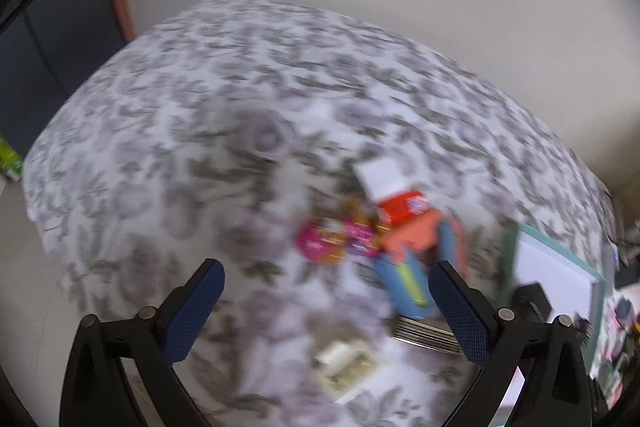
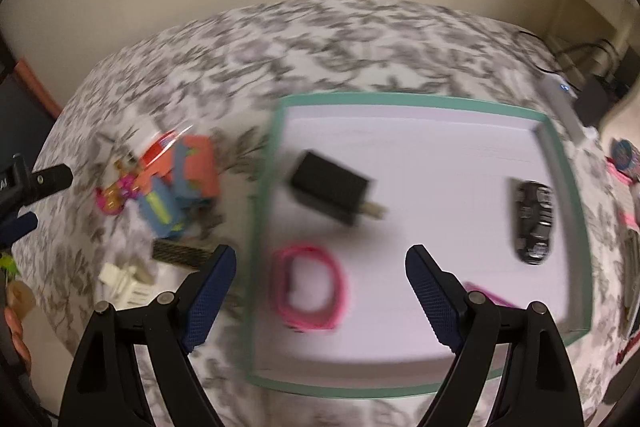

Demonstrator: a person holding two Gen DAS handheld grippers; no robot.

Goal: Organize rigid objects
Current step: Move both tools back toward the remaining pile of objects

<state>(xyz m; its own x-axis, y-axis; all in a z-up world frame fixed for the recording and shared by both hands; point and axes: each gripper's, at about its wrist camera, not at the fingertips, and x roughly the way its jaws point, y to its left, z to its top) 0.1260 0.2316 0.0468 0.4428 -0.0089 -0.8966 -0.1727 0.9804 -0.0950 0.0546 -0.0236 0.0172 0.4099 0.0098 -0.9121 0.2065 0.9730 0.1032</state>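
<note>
Both grippers are hovering spread and empty: the left gripper (image 1: pixel 326 311) is facing the toy pile (image 1: pixel 384 239) lying ahead and to its right on the cloth, nearer than the right gripper (image 2: pixel 320 291), which is hanging over the tray (image 2: pixel 400 99)

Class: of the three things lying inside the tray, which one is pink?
The pink band, nearest the right gripper; the charger and the other item are black.
</note>
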